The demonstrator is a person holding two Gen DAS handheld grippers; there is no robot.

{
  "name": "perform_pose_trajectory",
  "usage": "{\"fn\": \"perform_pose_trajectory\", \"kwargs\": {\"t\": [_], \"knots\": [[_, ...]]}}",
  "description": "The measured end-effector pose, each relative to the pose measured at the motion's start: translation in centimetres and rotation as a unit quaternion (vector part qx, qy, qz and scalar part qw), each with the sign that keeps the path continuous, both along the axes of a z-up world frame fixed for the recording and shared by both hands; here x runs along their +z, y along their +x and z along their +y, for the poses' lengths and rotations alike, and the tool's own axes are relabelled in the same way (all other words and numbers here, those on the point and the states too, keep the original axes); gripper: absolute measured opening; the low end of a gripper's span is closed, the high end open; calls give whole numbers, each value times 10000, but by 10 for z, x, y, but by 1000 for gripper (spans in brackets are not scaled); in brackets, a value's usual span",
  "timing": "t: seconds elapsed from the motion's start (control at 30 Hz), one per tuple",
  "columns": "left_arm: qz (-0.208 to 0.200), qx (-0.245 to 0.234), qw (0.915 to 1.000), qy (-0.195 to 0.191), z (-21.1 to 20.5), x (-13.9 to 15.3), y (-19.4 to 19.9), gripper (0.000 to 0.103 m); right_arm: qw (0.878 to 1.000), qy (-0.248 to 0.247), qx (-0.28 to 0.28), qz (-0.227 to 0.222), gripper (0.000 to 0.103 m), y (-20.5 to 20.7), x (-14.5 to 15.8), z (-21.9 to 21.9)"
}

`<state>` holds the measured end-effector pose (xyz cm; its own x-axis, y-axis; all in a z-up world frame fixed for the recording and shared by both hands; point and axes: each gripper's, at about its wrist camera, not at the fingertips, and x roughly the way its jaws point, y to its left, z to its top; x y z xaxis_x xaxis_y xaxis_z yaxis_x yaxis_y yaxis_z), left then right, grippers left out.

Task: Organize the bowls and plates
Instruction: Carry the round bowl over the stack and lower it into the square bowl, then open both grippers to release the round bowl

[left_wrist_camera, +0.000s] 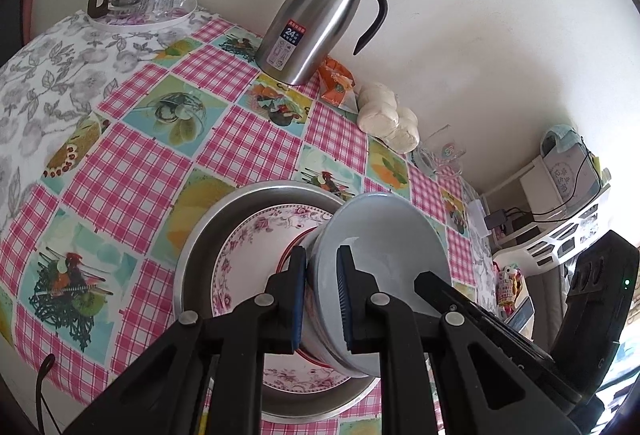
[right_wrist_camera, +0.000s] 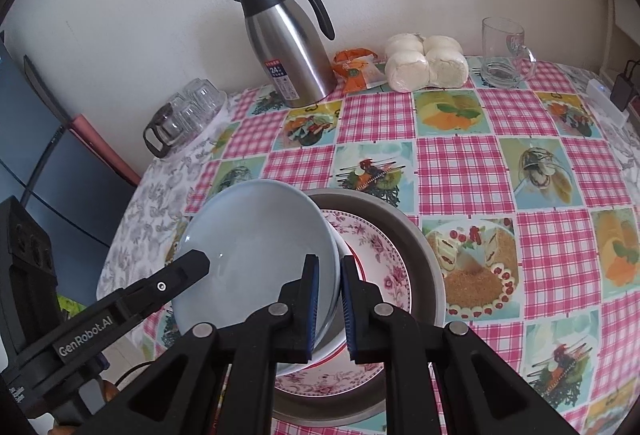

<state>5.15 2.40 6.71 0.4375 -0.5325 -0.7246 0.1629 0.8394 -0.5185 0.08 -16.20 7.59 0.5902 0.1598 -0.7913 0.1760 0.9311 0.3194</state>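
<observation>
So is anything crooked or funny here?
Yes, the blue bowl is tipped up on its side, pinched at opposite rims by the left gripper and right gripper. It hangs over the flowery plate in the metal pan. Nothing looks spilled or broken.

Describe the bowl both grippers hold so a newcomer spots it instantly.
Start at the metal basin on the checkered tablecloth. A floral plate lies in it; tilted above sits the pale blue bowl, nested in a red-rimmed white one. It is the only plain, patternless dish.
</observation>
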Motion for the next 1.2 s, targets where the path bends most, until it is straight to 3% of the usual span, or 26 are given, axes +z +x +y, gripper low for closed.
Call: {"fn": "perform_pose_trajectory", "kwargs": {"t": [0.03, 0.1, 0.17, 0.43, 0.57, 0.63, 0.7, 0.77, 0.83, 1.0, 1.2], "knots": [[-11, -2, 10000, -40, 0, 1, 0, 15, 10000, -42, 5, 25, 15, 1, 0, 1], [-75, -3, 10000, -56, 0, 3, -1, 15, 10000, -72, 21, 17, 31, 1, 0, 2], [-82, -4, 10000, -16, -1, 4, 0, 15, 9999, -51, 70, -103, 38, 0, 5, 4], [-107, 83, 9999, -10, 3, 7, -1, 15, 9994, -147, -131, -275, 42, -7, 14, -5], [-145, 138, 9998, 50, 6, 10, -7, 18, 9993, -167, -203, -249, 51, -10, 12, -11], [-211, 204, 9995, 146, 9, 11, -11, 41, 9992, -226, -176, -265, 58, -14, 12, -10], [-315, 277, 9989, 207, 13, 14, -16, 55, 9990, -275, -164, -309, 68, -18, 13, -9], [-380, 358, 9981, 328, 16, 16, -20, 62, 9988, -314, -152, -351, 74, -22, 14, -8], [-418, 452, 9967, 538, 19, 15, -25, 78, 9985, -351, -132, -394, 78, -27, 14, -6], [-438, 578, 9930, 933, 27, 6, -35, 87, 9977, -433, -97, -506, 101, -40, 13, -5], [-451, 643, 9898, 1189, 34, -5, -46, 97, 9970, -526, -32, -574, 103, -55, 9, -2]]}}
